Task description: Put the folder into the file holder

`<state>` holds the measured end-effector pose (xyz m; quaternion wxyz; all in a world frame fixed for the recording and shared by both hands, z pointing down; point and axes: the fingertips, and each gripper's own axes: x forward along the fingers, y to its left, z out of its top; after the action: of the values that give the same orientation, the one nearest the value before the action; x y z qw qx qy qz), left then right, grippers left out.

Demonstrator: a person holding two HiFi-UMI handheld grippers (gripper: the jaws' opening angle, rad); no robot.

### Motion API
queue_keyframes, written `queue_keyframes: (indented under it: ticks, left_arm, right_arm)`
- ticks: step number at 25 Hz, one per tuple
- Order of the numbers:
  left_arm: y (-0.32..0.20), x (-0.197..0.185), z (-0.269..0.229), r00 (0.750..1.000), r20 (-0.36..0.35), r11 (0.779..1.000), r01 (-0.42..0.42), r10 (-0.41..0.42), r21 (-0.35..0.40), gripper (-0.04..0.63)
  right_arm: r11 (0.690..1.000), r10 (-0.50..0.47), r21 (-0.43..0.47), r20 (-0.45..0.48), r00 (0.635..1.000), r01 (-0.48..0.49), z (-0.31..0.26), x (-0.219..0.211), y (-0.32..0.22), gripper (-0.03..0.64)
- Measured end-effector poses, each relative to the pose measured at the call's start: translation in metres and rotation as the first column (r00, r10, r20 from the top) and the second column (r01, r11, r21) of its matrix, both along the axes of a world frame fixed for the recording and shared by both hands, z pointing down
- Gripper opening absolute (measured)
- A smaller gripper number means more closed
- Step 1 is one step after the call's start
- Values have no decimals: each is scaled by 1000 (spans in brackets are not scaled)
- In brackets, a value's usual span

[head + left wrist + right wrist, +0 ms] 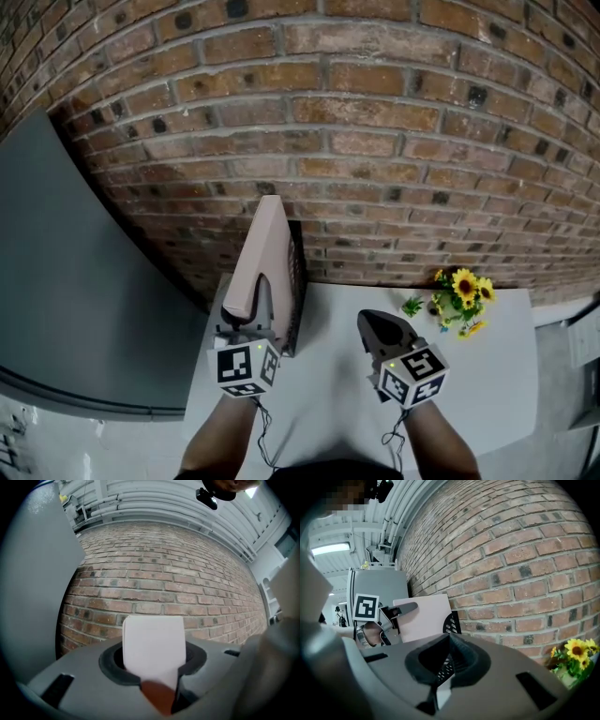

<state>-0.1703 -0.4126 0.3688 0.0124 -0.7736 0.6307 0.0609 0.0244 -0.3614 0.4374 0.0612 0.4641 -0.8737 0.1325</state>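
A pale pink folder stands upright on edge, and my left gripper is shut on its near lower part. In the left gripper view the folder rises edge-on between the jaws. The black mesh file holder stands against the brick wall, right beside the folder on its right. The gripper hides the folder's lower edge, so I cannot tell whether it is inside the holder. My right gripper hangs over the table to the right, shut and empty. Its own view shows the folder, the holder and the left gripper.
The white table ends at a brick wall. A small bunch of sunflowers stands at the back right of the table. A grey panel borders the table on the left.
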Motion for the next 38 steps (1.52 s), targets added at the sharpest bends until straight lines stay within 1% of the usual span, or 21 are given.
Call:
queue_keyframes:
  ticks: [11, 19, 23, 31, 38]
  left_arm:
    - [-5, 6, 52, 1000, 9, 999, 11, -11, -43, 166]
    - [-4, 9, 70, 1000, 17, 998, 11, -10, -57, 169]
    - [-4, 10, 72, 1000, 28, 999, 10, -8, -51, 169]
    - [4, 7, 70, 997, 73, 997, 26, -21, -73, 193]
    - [29, 4, 50, 995, 84, 998, 48, -44, -43, 206]
  right_arm:
    - [999, 8, -34, 18, 1000, -7, 16, 1, -4, 3]
    - [999, 12, -43, 24, 1000, -11, 18, 1, -6, 3]
    - [999, 6, -42, 20, 1000, -5, 18, -1, -6, 3]
    - [999, -21, -24, 31, 999, 22, 13, -4, -2, 3]
    - [998, -63, 14, 37, 997, 62, -2, -7, 9, 3]
